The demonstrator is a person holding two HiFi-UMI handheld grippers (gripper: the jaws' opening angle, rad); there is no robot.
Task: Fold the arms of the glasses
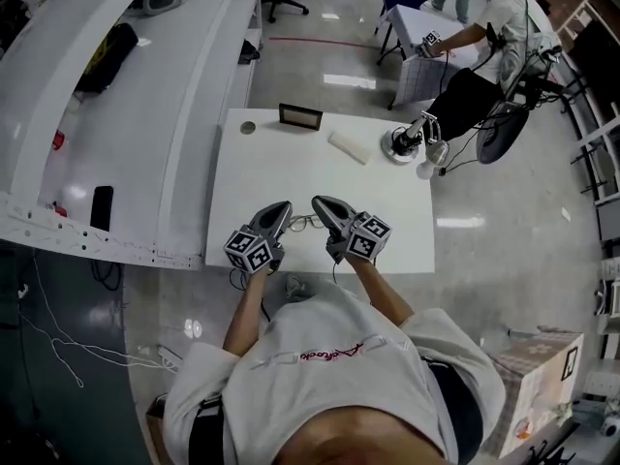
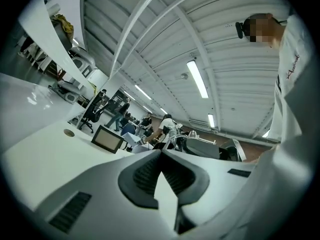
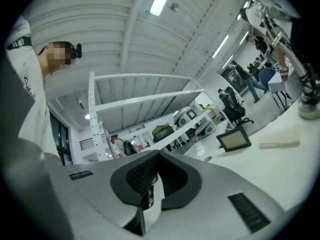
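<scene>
The thin-framed glasses (image 1: 302, 223) hang over the front part of the white table (image 1: 291, 163), stretched between my two grippers. My left gripper (image 1: 283, 211) comes in from the left with its jaws closed at that end of the frame. From the right, my right gripper (image 1: 323, 205) is shut on the other end. In the left gripper view the jaws (image 2: 161, 153) meet at the tips and the glasses are hidden. A small dark piece sits pinched low between the pads in the right gripper view (image 3: 158, 154). Both grippers point roughly level.
On the far side of the table are a small framed screen (image 1: 300, 117), a round disc (image 1: 248, 127), a white block (image 1: 348, 146) and a white device on a round base (image 1: 400, 144). White shelving (image 1: 116, 114) runs along the left. A person (image 1: 484, 56) works at the back right.
</scene>
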